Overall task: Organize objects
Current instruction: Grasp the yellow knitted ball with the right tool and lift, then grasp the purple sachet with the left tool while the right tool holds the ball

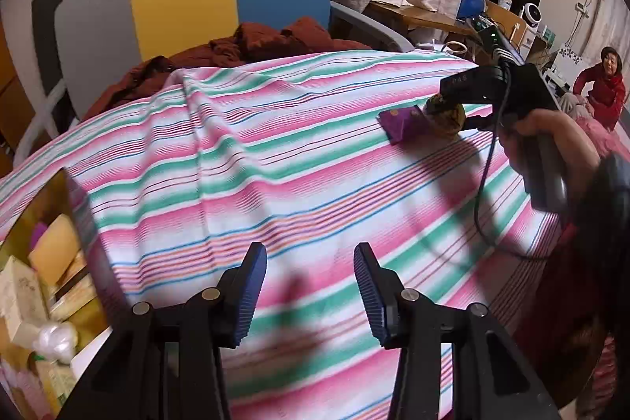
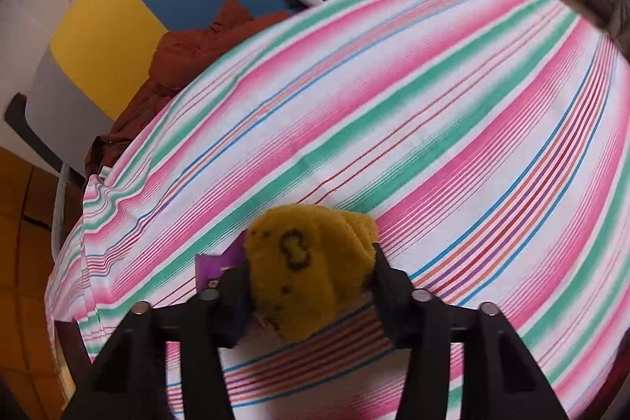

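The right tongs (image 2: 311, 286) pinch a yellow sponge (image 2: 311, 262) above the striped tabletop (image 2: 433, 113), seemingly mid-pickup; the left tongs (image 1: 311, 286) wait spread; next, carry it to the box (image 1: 51, 262).

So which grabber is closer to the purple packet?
Right. The right gripper, squeezing a yellow sponge, sits right beside the purple packet. The left gripper hangs open, far across the striped cloth.

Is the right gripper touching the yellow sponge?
Touching. The right wrist view shows the right gripper with its jaws pressed against both sides of the yellow sponge, which bulges between them.
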The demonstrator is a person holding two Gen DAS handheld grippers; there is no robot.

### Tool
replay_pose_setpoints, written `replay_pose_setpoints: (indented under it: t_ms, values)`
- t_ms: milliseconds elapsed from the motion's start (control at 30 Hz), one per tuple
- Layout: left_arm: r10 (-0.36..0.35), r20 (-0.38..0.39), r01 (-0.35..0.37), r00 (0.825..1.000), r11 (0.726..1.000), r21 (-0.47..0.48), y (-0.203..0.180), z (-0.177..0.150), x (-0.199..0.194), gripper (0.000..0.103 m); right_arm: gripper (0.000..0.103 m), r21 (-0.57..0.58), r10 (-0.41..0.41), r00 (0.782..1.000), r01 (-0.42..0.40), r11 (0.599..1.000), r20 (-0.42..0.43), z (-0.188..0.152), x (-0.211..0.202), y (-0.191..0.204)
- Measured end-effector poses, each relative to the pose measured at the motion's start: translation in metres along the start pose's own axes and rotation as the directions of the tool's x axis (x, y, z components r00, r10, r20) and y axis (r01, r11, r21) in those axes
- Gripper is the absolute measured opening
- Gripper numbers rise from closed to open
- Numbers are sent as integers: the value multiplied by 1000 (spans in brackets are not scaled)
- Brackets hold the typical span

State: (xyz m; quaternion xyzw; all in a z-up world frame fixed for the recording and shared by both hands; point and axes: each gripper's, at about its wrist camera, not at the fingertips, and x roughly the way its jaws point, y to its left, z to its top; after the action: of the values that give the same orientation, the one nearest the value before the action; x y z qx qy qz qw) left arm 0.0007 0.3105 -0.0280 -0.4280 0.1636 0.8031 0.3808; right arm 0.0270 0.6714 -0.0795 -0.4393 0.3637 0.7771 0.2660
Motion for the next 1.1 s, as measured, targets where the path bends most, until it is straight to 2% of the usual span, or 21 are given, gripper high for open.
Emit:
replay_pose_setpoints:
  t_ms: [100,200,333,433,500,567,767,900,1000,1100]
  values:
    - [-24,-3,24,1000,1000,-4,-9,15,14,46,48,19,1,999,-2,1000,50,-1,-17,-5]
    - [-36,-8,36,999,999,7,-20,24,27,46,48,-16,-76,991,78,997,106,-2,-33,-6]
    - [-37,-20,38,999,999,38,-35,39,48,47,48,-21,-160,986,161,987,50,-3,-25,-12]
    - [-45,-45,51,998,989,142,-51,52,66,47,48,-20,-172,985,172,985,30,-4,-23,-13]
    - [-66,-54,76,996,975,208,-62,62,75,58,49,-23,-169,986,169,985,8,-6,-20,-14]
    - [-75,-39,83,996,953,293,-74,73,84,68,50,-21,-168,986,168,986,-1,-6,-20,-16]
    - [-109,-49,120,993,894,433,-92,104,117,69,55,16,-139,990,140,990,-25,-6,-22,-28]
    - [-117,-65,133,991,829,542,-105,117,137,73,59,29,-124,992,125,992,-33,-5,-17,-21]
    - [-126,-80,149,989,792,592,-111,123,150,73,63,38,-113,993,115,993,-40,-4,-18,-22]
    - [-120,-80,144,990,767,626,-117,126,163,73,70,50,-111,993,113,992,-46,-5,-18,-25]
